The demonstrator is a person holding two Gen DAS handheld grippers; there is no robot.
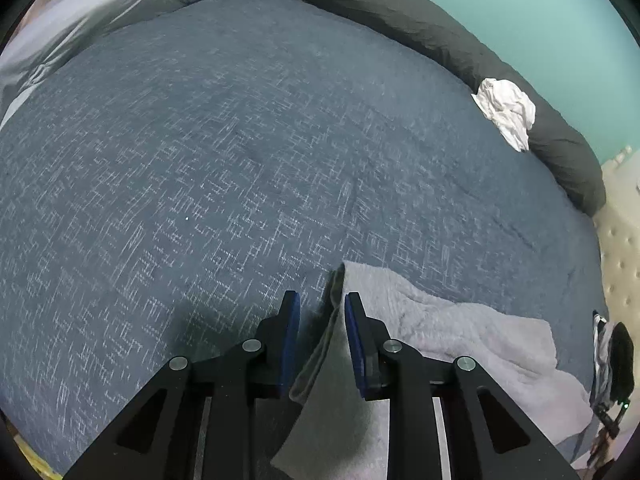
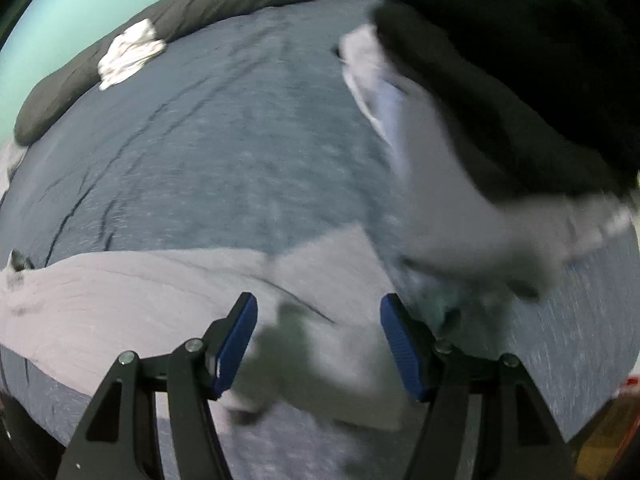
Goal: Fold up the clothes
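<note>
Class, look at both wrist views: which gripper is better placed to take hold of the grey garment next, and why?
Probably the left gripper: an edge fold of the grey garment already lies between its slightly open pads. The right gripper hovers wide open above it.

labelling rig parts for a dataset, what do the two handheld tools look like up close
Both match. The left tool and right tool each have two matte black angular arms with triangular cut-outs, round silver pivot bolts at the joints, and flat dark blue pads lining the inner fingertips. The right tool's pads look ribbed. No cables, markings or sleeves show.

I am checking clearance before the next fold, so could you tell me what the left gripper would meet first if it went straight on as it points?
Probably the folded edge of the grey garment lying between the left gripper's jaws, with the blue bedspread underneath; depth is unclear.
</note>
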